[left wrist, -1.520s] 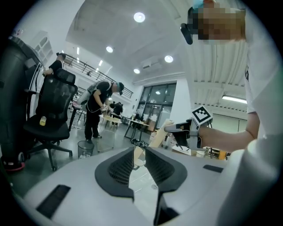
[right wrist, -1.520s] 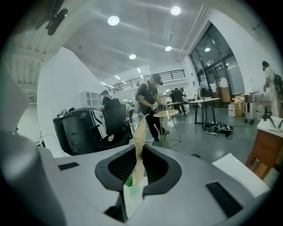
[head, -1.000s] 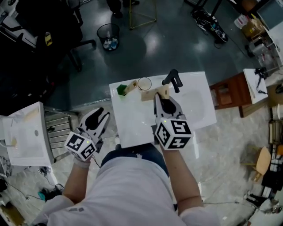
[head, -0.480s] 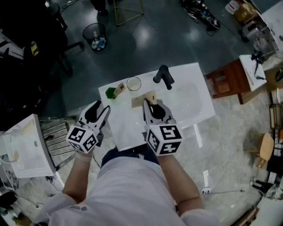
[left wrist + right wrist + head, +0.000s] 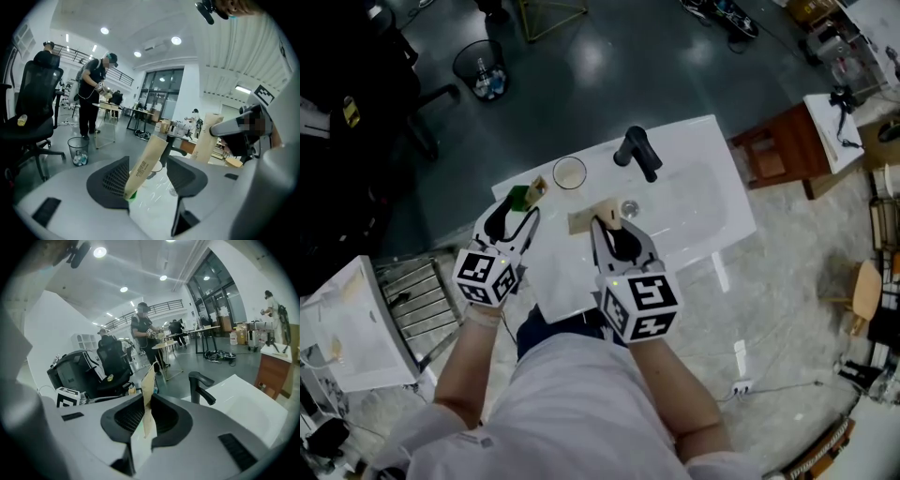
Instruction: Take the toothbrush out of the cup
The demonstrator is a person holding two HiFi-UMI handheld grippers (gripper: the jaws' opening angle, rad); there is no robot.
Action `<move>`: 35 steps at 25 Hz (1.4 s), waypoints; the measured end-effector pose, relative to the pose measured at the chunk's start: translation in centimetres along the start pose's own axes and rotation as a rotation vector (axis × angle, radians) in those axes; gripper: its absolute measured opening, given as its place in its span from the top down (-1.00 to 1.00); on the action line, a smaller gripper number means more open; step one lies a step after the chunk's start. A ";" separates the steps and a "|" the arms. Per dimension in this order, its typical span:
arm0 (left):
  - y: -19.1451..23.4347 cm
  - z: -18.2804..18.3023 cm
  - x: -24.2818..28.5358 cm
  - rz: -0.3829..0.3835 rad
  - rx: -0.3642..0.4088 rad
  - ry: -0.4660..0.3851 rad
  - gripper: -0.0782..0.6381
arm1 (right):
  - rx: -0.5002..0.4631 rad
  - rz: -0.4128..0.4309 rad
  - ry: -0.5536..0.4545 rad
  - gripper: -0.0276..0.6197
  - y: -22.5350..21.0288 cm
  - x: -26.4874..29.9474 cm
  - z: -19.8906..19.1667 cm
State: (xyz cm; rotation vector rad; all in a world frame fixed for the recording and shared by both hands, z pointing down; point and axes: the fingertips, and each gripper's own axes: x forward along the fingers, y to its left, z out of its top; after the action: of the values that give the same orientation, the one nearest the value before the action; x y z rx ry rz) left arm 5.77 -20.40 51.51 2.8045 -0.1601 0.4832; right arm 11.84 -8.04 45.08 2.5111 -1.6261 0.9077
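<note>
so the right claw (image 5: 147, 412) is clamped on a flat cardboard pack (image 5: 149, 392); left claw (image 5: 516, 217) wide, just been opening, tan box (image 5: 146, 161) between, cup (image 5: 569, 173) at its 2 o'clock.

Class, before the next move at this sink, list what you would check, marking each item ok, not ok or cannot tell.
1. Left gripper jaws apart, having just been opening: ok.
2. Tan box between those jaws, not clamped: ok.
3. Right gripper shut on the flat tan packet: ok.
4. Cup upright near the faucet: ok.
5. Toothbrush inside the cup: cannot tell.
</note>
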 end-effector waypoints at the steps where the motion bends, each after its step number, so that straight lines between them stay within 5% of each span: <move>1: 0.1 -0.2 0.5 0.004 0.007 0.007 0.11 | 0.002 -0.003 0.004 0.75 -0.1 0.0 -0.2; 15: 0.9 -1.5 5.3 0.033 0.048 0.059 0.06 | 0.024 -0.041 0.025 0.75 -2.2 0.0 -1.3; 20: 0.9 -1.2 5.5 0.048 0.063 0.045 0.34 | 0.025 -0.042 0.025 0.75 -2.5 0.0 -1.4; 35: 2.4 0.6 3.9 0.117 0.055 -0.020 0.58 | -0.002 -0.018 0.019 0.75 -1.5 0.5 -0.9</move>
State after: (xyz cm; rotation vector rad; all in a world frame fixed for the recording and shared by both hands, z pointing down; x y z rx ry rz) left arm 9.21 -23.11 52.98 2.8661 -0.3211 0.4940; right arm 12.83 -7.46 46.53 2.5035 -1.5961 0.9251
